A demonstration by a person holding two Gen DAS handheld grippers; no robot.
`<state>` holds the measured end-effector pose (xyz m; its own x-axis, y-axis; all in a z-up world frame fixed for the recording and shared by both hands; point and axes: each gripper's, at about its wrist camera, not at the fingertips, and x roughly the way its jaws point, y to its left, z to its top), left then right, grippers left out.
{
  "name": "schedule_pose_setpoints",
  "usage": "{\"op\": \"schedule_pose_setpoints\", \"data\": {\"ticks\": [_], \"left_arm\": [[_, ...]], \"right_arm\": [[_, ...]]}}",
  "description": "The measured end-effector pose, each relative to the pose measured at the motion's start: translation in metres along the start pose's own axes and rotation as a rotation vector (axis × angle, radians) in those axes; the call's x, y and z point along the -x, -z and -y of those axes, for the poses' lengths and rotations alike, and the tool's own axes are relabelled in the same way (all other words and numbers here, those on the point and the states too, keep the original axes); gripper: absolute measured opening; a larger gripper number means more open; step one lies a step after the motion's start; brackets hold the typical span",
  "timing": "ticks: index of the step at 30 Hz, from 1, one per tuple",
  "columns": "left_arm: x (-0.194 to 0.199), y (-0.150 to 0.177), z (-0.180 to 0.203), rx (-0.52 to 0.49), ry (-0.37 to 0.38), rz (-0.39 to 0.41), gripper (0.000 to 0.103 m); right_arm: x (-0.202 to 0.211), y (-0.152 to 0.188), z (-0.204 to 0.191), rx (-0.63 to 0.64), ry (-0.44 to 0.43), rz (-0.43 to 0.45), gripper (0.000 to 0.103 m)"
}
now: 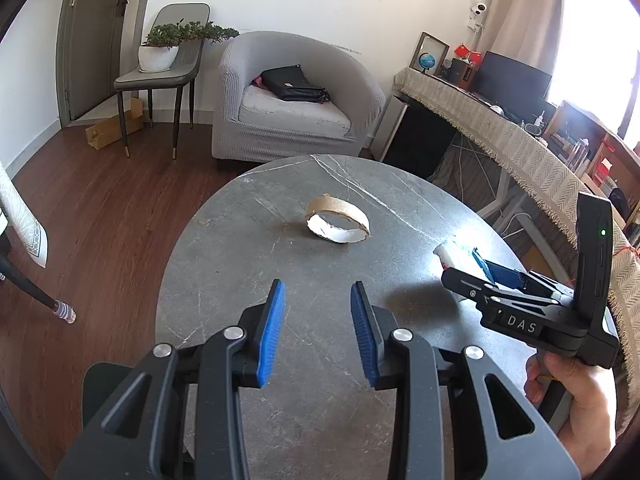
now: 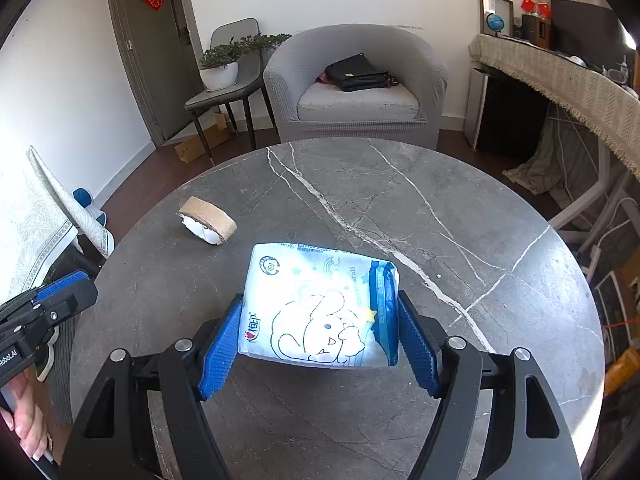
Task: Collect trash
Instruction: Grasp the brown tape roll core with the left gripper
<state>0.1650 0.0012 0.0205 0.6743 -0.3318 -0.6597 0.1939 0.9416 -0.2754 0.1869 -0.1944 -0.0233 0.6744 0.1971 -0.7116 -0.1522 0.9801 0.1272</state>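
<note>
The right tool [image 2: 320, 336] is clamped on a white-and-blue tissue pack [image 2: 320, 304], one blue pad against each of its long side edges. The pack's long axis runs straight out from the tool toward the far side of the round grey marble bench [image 2: 440, 208], its printed face up, with a cartoon rabbit and a blue strip along its right edge. Its near end sits between the pads; its far end pokes forward, slightly tilted. Whether the underside touches the bench I cannot tell.

The left tool [image 1: 318, 328] hangs above the bench with its pads apart and nothing between them. Ahead of it, well apart, lies a brown cardboard tape ring [image 1: 338, 220], tipped on its side so that its opening faces the near edge of the bench, with torn white paper on its lower rim. From the right wrist view the ring sits to the left of the pack and farther back, not touching it.

Beyond the bench stands a grey armchair [image 2: 356, 92] with a black bag [image 2: 356, 74] on its seat.
</note>
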Motion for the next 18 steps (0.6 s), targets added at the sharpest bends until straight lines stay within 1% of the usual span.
{"op": "schedule_pose_setpoints", "data": {"ticks": [4,7,11,12,13,14,18], "left_arm": [[-0.011,-0.014,0.011,-0.007,0.010,-0.001,0.035],[-0.027,-0.022,0.022,-0.018,0.024,-0.022,0.034],[-0.049,-0.031,0.031,-0.062,-0.023,-0.040,0.034],[-0.054,-0.033,0.033,-0.077,-0.037,-0.043,0.045],[-0.059,-0.036,0.035,-0.095,-0.045,-0.047,0.057],[-0.062,-0.038,0.036,-0.111,-0.050,-0.046,0.060],[-0.071,-0.045,0.041,-0.177,-0.065,-0.044,0.064]], "right_arm": [[0.005,0.001,0.014,-0.030,-0.010,0.010,0.074],[0.007,0.002,0.021,-0.044,-0.017,0.010,0.074],[0.008,0.004,0.031,-0.056,-0.022,0.010,0.074],[0.009,0.005,0.033,-0.060,-0.022,0.009,0.074],[0.009,0.006,0.035,-0.065,-0.023,0.008,0.074],[0.009,0.006,0.038,-0.069,-0.023,0.007,0.074],[0.008,0.006,0.045,-0.080,-0.024,0.006,0.074]]}}
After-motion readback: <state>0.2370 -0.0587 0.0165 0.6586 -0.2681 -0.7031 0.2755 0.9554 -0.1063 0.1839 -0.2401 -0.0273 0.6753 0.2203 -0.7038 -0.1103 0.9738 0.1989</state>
